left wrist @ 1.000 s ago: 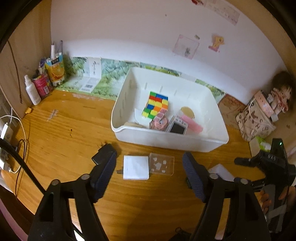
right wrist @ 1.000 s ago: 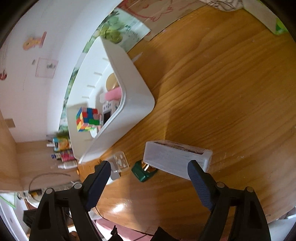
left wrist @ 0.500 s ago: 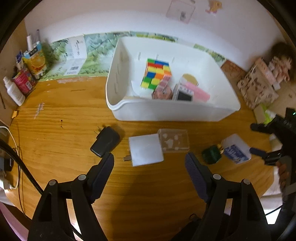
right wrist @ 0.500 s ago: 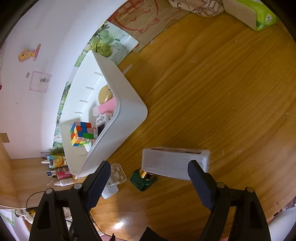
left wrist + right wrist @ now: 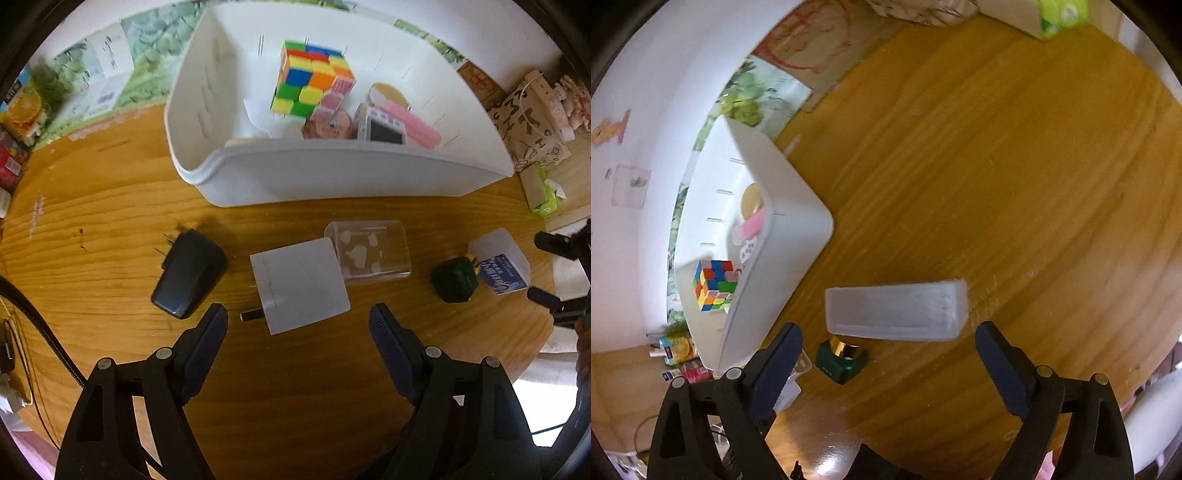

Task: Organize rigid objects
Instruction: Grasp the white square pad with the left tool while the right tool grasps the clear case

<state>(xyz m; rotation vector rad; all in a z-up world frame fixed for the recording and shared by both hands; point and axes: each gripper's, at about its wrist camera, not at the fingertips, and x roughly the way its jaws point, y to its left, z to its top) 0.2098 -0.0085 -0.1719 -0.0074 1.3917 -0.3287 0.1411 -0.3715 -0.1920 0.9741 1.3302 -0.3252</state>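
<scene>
My left gripper [image 5: 298, 321] is open just above the wooden table, its fingers either side of a white plug adapter [image 5: 300, 283], not touching it. Beside the adapter lie a clear plastic case [image 5: 369, 254], a black charger [image 5: 188, 273] and a small green box [image 5: 455, 279]. My right gripper [image 5: 888, 345] hangs over a frosted plastic box [image 5: 895, 309]; its jaws are opening and the pads stay clear of the box. The white bin [image 5: 332, 173] holds a colour cube [image 5: 312, 83], a pink piece and small gadgets.
The bin's corner [image 5: 798, 236] sits left of the right gripper, with the green box [image 5: 842, 360] just below the frosted box. A patterned bag [image 5: 528, 122] and green tissue pack [image 5: 541, 192] stand far right; juice carton and bottles [image 5: 22, 118] at far left.
The left gripper has sunk and tipped downward toward the white adapter, bringing the black charger into view. The right gripper's jaws have spread wider over the frosted box.
</scene>
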